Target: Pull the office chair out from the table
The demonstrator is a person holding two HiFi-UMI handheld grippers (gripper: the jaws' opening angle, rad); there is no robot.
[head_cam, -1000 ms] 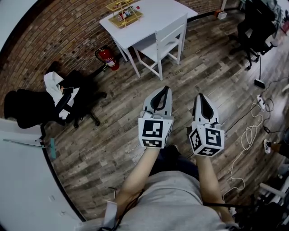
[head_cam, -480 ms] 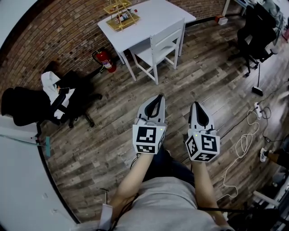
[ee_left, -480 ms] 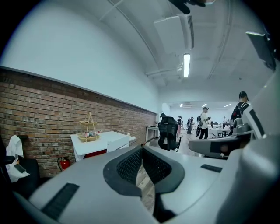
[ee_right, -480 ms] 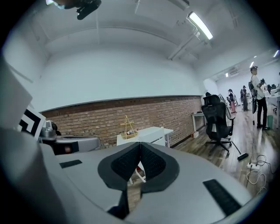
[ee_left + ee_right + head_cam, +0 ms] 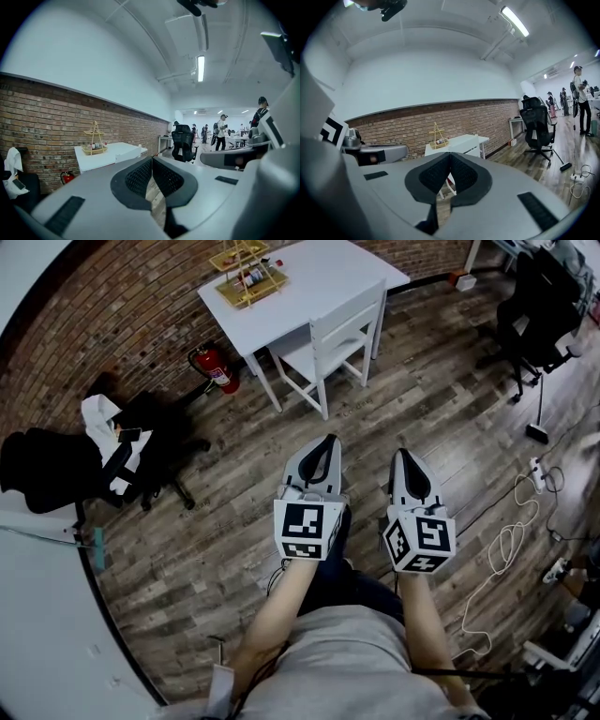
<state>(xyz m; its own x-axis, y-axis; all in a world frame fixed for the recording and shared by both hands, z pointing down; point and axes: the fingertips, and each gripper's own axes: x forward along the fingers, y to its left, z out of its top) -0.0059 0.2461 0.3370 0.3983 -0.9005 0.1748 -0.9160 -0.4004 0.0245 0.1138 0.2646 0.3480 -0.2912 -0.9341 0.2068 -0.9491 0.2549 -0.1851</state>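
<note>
A white chair (image 5: 337, 334) is tucked under the white table (image 5: 319, 277) by the brick wall, far ahead of both grippers. My left gripper (image 5: 328, 442) and right gripper (image 5: 403, 456) are side by side over the wooden floor, both shut and empty, pointing toward the table. In the left gripper view the shut left gripper (image 5: 151, 159) points past the table (image 5: 117, 152). In the right gripper view the right gripper (image 5: 450, 154) lines up with the table (image 5: 459, 140). A black office chair (image 5: 544, 296) stands at the far right.
Another black office chair (image 5: 141, 451) draped with clothes stands at the left, beside a red fire extinguisher (image 5: 214, 369). A wooden rack (image 5: 246, 266) sits on the table. White cables (image 5: 506, 540) and a broom (image 5: 536, 432) lie on the floor at the right. People stand in the distance.
Both grippers have sunk a little and drifted left and nearer the person in the head view. Their jaws stay shut and empty. The chairs and table have not moved.
</note>
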